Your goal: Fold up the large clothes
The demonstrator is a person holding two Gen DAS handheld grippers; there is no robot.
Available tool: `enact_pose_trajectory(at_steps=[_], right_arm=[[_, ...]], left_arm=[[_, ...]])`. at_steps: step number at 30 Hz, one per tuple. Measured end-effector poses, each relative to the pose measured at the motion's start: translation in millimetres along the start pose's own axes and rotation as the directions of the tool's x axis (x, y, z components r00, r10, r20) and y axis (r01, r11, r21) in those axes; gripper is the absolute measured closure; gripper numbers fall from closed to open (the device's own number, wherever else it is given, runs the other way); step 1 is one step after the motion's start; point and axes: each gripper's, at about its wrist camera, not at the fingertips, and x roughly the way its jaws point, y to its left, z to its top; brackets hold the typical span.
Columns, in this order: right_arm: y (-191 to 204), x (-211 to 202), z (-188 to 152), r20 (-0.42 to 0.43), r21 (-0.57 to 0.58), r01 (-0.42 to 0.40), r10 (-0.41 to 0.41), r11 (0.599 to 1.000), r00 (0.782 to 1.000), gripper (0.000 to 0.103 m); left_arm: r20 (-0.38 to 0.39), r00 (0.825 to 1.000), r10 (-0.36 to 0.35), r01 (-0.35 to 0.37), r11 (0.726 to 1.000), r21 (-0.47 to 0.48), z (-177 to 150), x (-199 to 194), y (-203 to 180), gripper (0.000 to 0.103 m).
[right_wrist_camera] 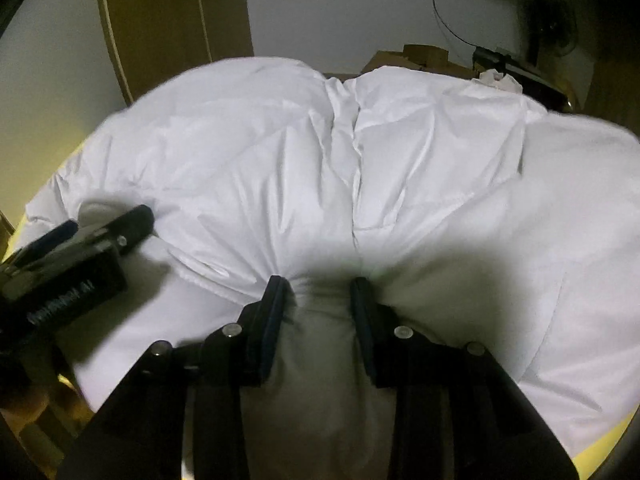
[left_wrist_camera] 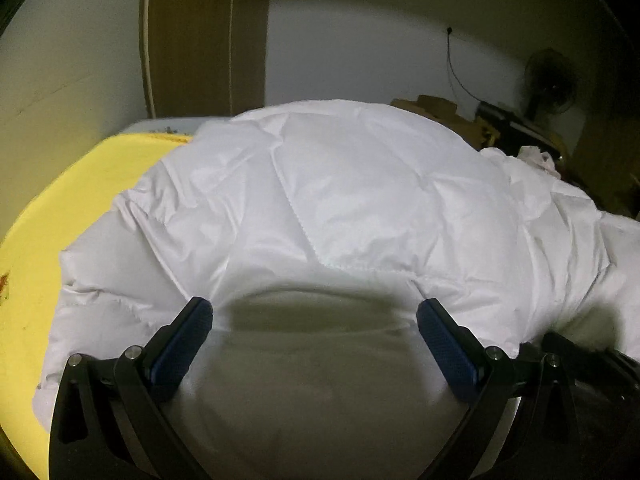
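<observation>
Right wrist view is showing the white jacket (right_wrist_camera: 320, 152) lying puffed on the yellow sheet (left_wrist_camera: 80, 184); right gripper (right_wrist_camera: 320, 292) is seemingly pinching its near fold, left gripper (left_wrist_camera: 314, 320) gaping, empty. Mid-fold; next needs flattening.

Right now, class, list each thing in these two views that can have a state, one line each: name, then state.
White quilted puffer jacket: spread on the yellow sheet, puffy, creased.
Yellow sheet: lying flat under the jacket.
Left gripper: open wide, fabric between its fingers, unpinched.
Right gripper: partly open, a fabric bunch between its fingers; grip unclear.
Brown door: closed.
</observation>
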Motion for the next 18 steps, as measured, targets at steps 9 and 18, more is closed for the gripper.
enact_pose_trajectory(at_steps=[9,18], right_arm=[[6,-33,-20,-0.094,0.06,-0.064,0.07,0.996,0.993,0.065],[18,-63,-14,-0.043,-0.001,-0.057,0.057,0.998,0.997,0.065]], left_arm=[[-0.041,0.995,-0.088,0.081,0.986,-0.149,-11,-65,34,0.0],[0.012,0.984,-0.18,0.179,0.966,-0.184,-54,-141,79,0.0]])
